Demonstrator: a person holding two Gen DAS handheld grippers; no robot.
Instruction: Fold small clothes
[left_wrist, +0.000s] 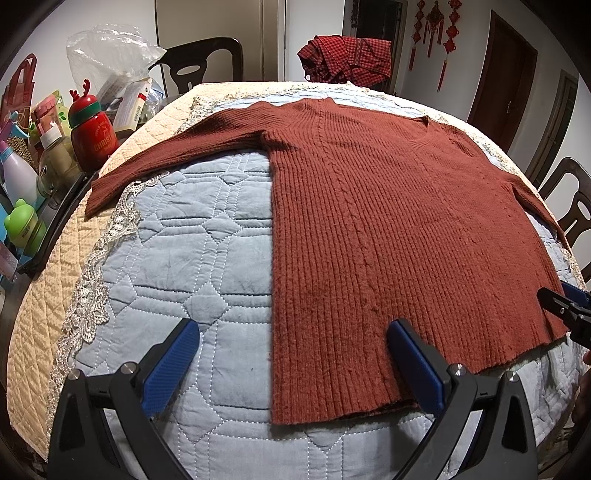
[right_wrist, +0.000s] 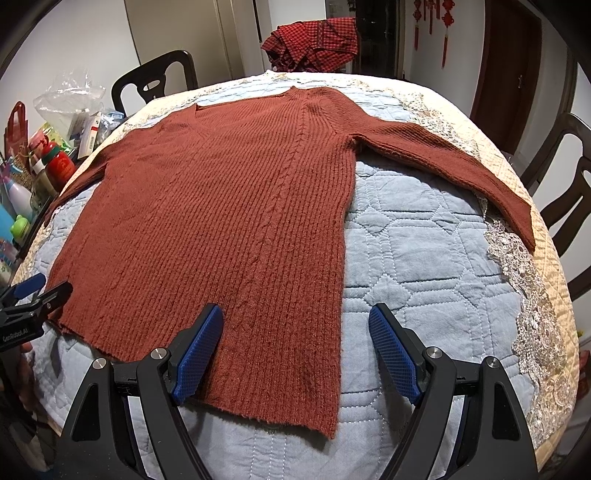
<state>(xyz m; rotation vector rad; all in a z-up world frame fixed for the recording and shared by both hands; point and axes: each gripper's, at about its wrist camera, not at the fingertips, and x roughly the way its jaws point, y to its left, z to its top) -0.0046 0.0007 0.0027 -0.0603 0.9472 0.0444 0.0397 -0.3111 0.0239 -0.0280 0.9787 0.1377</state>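
Note:
A rust-brown ribbed sweater (left_wrist: 388, 221) (right_wrist: 229, 214) lies flat and spread on a light blue quilted cover (left_wrist: 199, 236) (right_wrist: 417, 251), with both sleeves stretched outward. My left gripper (left_wrist: 291, 354) is open above the sweater's lower left corner, its jaws straddling the left side seam. My right gripper (right_wrist: 295, 339) is open above the lower right corner, straddling the right side seam. Neither holds anything. Each gripper shows at the edge of the other's view: the right gripper (left_wrist: 569, 306) and the left gripper (right_wrist: 33, 295).
A red checked garment (left_wrist: 347, 59) (right_wrist: 314, 40) is heaped at the table's far edge. Bottles, a red reindeer flask (left_wrist: 92, 125), boxes and a plastic bag crowd the left side. Dark chairs (left_wrist: 207, 62) (right_wrist: 569, 184) stand around the table. Lace trim (right_wrist: 535, 314) edges the cover.

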